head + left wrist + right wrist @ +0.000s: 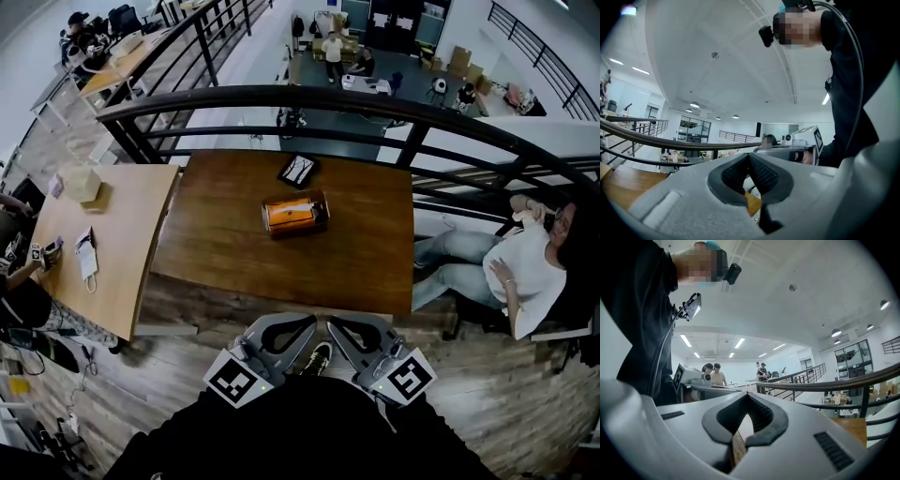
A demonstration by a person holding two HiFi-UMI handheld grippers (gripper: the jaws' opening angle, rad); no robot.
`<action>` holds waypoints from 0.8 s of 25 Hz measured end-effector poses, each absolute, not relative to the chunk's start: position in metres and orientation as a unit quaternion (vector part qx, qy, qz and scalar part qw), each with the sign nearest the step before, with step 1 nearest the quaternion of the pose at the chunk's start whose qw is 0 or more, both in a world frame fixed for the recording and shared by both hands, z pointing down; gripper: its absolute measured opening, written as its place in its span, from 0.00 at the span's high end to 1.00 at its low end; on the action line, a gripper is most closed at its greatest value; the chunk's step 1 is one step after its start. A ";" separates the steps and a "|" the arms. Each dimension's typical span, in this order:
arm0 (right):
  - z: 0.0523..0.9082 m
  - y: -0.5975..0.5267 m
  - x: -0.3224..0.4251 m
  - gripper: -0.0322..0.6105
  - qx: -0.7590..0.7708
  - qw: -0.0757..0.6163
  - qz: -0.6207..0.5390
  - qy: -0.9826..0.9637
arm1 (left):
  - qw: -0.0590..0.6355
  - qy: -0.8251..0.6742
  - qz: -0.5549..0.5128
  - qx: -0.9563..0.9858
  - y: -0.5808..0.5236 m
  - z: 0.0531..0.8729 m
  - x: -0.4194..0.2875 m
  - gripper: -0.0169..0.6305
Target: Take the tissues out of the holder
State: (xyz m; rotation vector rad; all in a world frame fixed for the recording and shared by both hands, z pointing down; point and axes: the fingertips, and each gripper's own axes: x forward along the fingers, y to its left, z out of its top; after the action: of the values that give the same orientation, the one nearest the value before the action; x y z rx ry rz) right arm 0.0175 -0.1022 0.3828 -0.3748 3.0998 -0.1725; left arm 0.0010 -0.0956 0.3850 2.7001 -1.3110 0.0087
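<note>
The tissue holder, a dark box with an orange-lit top, sits near the middle of the dark wooden table. Both grippers are far short of it, held close to my body at the bottom of the head view. My left gripper and right gripper point toward the table with their tips side by side. In the left gripper view the left gripper has its jaws meeting at the tip with nothing between them. The right gripper looks the same in the right gripper view.
A small black object lies on the table behind the holder. A black railing runs along the table's far side. A light wooden table with small items stands at the left. A seated person is at the right.
</note>
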 end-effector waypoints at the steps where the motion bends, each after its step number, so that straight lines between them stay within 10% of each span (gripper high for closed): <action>1: 0.382 -0.105 0.019 0.95 -0.118 0.009 -0.054 0.992 | 0.070 -0.438 0.005 0.896 -0.098 0.385 0.003 0.96; 20: 0.383 -0.134 0.020 0.95 -0.105 0.011 -0.056 0.993 | 0.058 -0.457 0.022 0.888 -0.132 0.394 -0.002 0.96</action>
State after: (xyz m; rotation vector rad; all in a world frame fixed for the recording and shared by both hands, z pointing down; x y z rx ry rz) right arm 0.0198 -0.1342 0.3829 -0.3261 3.0969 -0.1733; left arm -0.0024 -0.1325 0.3941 2.6902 -1.3837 0.0657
